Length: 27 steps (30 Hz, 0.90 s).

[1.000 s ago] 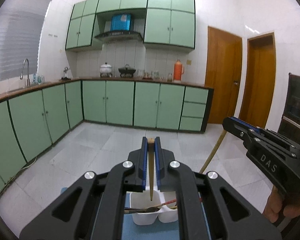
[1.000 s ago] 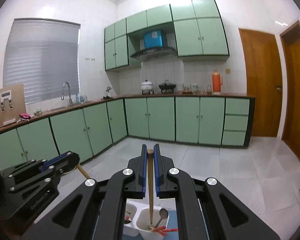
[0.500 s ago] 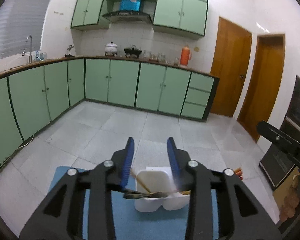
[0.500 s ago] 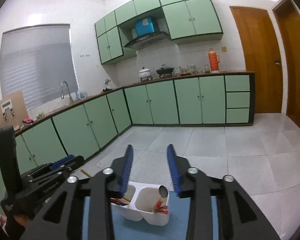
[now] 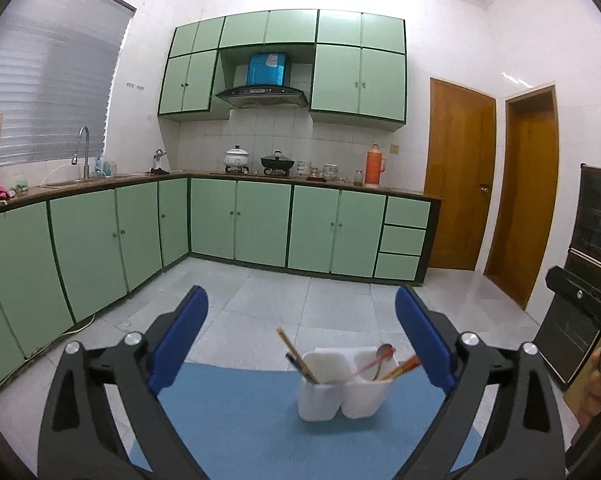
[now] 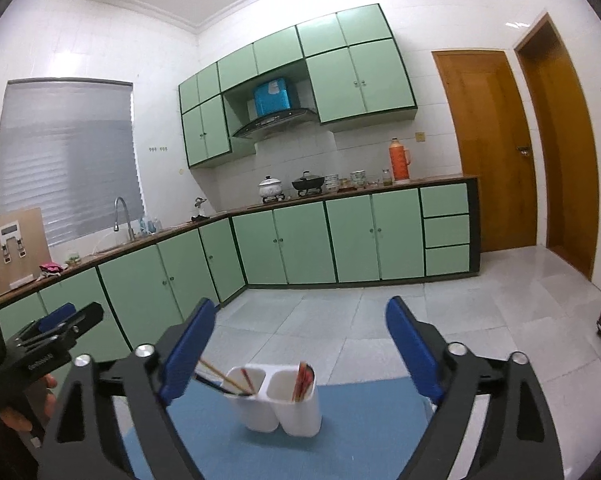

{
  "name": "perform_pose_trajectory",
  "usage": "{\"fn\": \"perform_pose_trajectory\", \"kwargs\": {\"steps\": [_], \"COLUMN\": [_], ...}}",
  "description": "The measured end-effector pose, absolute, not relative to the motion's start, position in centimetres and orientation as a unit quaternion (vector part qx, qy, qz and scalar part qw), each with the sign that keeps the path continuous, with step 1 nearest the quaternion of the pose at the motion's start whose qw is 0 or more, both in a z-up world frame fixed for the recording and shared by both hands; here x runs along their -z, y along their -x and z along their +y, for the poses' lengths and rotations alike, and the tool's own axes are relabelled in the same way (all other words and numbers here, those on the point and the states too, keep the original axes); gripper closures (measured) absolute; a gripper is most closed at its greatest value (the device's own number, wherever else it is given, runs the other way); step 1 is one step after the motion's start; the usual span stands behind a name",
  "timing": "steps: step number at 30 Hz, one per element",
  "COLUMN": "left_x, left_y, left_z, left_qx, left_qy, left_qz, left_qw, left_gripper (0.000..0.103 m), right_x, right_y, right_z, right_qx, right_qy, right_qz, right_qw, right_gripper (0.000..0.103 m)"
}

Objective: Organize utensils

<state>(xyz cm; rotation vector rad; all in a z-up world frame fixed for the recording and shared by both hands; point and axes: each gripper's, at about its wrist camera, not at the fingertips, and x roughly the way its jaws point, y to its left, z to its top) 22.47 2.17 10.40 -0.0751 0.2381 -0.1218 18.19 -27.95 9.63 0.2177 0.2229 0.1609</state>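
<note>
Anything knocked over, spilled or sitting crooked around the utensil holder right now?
Nothing stands out. The white two-compartment holder stands upright on the blue mat. Chopsticks lean out of one compartment; a spoon and more sticks lean in the other. Both tools, left and right, are open and empty.

A blue mat point(image 5: 260, 412) carries a white two-compartment utensil holder point(image 5: 344, 394), standing upright.
</note>
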Motion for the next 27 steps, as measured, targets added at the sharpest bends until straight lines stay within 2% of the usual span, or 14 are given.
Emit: {"fn": "perform_pose_trajectory", "kwargs": {"steps": [3,16,27], "left_x": [-10.2,-9.2,-9.2], "left_y": [-20.7,-14.3,-9.2], "left_z": [2.6,3.0,2.2], "left_qx": [0.061,0.065,0.07], "left_qy": [0.043,0.031,0.008], "left_qz": [0.127,0.168,0.163], "left_qw": [0.989,0.983,0.984], "left_gripper": [0.007,0.006,0.006], "right_x": [-9.2,-7.8,-8.5], "right_y": [-16.2,-10.8,-6.5], "right_z": [-28.1,-26.3,-23.8], "right_qx": [-0.083,-0.088,-0.1], "right_qy": [-0.117,-0.092,-0.054], "right_qz": [0.118,0.159,0.157], "right_qw": [0.983,0.979,0.981], "right_gripper": [0.006,0.006,0.006]}}
